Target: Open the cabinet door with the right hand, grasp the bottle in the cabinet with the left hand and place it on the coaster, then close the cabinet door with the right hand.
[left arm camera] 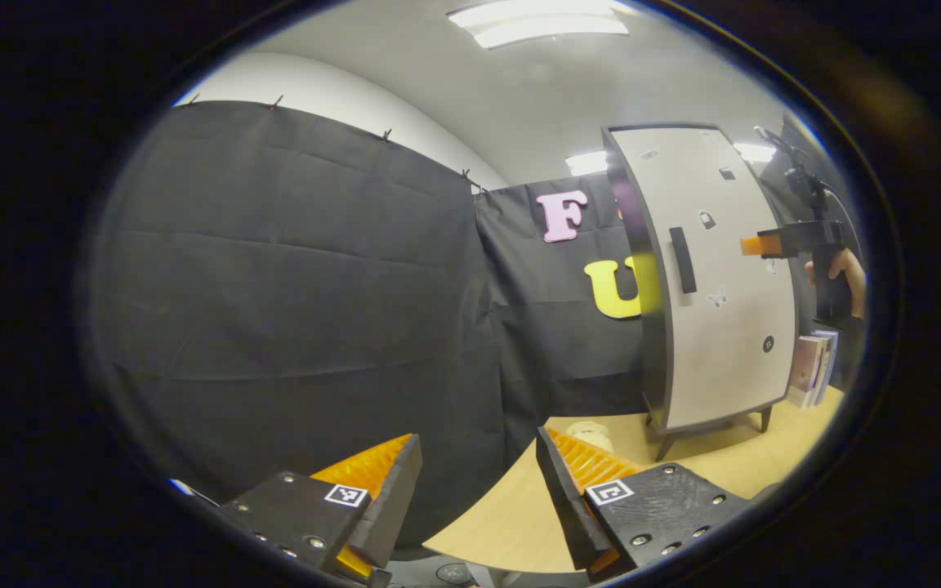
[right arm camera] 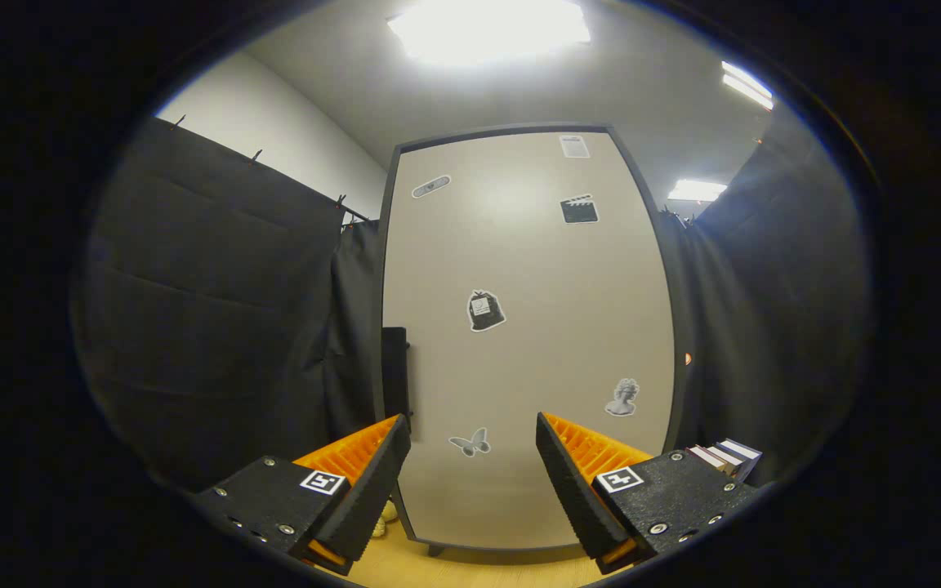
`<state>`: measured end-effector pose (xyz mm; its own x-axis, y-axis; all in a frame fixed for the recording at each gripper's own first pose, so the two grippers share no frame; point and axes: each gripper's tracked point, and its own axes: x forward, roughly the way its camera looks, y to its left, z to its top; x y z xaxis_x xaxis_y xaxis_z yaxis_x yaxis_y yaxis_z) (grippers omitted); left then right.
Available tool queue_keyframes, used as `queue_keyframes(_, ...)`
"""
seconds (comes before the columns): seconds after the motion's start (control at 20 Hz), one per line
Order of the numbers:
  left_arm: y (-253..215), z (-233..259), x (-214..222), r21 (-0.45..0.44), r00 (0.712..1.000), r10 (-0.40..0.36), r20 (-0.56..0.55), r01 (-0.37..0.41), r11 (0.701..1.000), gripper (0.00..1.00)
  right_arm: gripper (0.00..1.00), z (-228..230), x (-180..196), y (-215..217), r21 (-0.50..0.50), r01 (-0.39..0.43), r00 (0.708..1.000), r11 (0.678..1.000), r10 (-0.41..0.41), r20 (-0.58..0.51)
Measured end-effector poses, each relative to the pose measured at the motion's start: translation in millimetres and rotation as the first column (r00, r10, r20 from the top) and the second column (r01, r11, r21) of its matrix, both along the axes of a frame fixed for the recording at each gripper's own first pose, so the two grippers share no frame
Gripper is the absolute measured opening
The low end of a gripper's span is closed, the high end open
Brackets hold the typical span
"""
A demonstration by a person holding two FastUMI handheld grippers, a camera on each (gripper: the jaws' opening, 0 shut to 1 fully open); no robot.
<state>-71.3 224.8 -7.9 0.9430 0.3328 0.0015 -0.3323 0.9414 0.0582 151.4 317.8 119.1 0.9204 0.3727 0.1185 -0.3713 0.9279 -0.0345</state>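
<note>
The cabinet point(left arm camera: 715, 278) stands on the wooden table at the right of the left gripper view, its beige door shut and a black handle point(left arm camera: 683, 260) near the door's left edge. My right gripper point(left arm camera: 756, 245), held by a hand point(left arm camera: 845, 278), hovers in front of the door's right half. In the right gripper view the door point(right arm camera: 519, 327) is close ahead, the handle point(right arm camera: 394, 367) lies left of my open right gripper point(right arm camera: 472, 474). My left gripper point(left arm camera: 479, 482) is open and empty, over the table's near edge. The bottle is hidden behind the door.
A pale round object point(left arm camera: 590, 433) lies on the table point(left arm camera: 519, 514) left of the cabinet's foot. Several books point(left arm camera: 813, 367) stand upright to the cabinet's right, and these books point(right arm camera: 724, 453) also show low right. Black cloth walls close the left and back.
</note>
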Motion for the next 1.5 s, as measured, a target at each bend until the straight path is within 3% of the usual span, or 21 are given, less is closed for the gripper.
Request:
queue_keyframes(0.15, 13.5, -0.6, -9.1, -0.004, 1.000, 0.026, 0.002, -0.026, 1.000, 0.81, 0.95, -0.5, 12.0, 28.3, 0.001, -0.036, 0.999, 0.999, 0.036, -0.020)
queue_keyframes(0.35, 31.8, -6.6, -11.9, -0.012, 0.999, 0.054, -0.001, -0.054, 0.998, 0.81, 0.93, 6.5, 37.7, 52.2, 0.001, -0.019, 1.000, 1.000, 0.019, -0.012)
queue_keyframes(0.75, 52.8, -11.3, -17.0, -0.028, 0.997, 0.080, -0.001, -0.080, 0.996, 0.81, 0.79, 0.4, 81.8, 103.5, -0.045, -0.014, 0.998, 0.999, 0.011, -0.059)
queue_keyframes(0.95, 62.8, -19.3, -18.6, -0.041, 0.996, 0.094, -0.012, -0.094, 0.995, 0.81, 0.70, -11.0, 101.2, 113.2, -0.071, 0.023, 0.994, 0.997, -0.031, -0.106)
queue_keyframes(1.15, 73.1, -24.8, -19.9, -0.052, 0.993, 0.115, -0.020, -0.116, 0.992, 0.81, 0.55, -20.6, 112.4, 117.1, -0.044, 0.045, 0.983, 0.998, -0.052, -0.174)
queue_keyframes(1.3, 75.3, -24.8, -24.6, -0.056, 0.993, 0.120, -0.015, -0.121, 0.991, 0.81, 0.36, -22.3, 113.4, 120.5, -0.063, 0.048, 0.984, 0.997, -0.058, -0.168)
queue_keyframes(1.5, 74.4, -23.7, -25.3, -0.066, 0.994, 0.109, -0.011, -0.109, 0.992, 0.81, 0.23, -23.7, 111.2, 120.1, -0.065, 0.038, 0.979, 0.997, -0.050, -0.195)
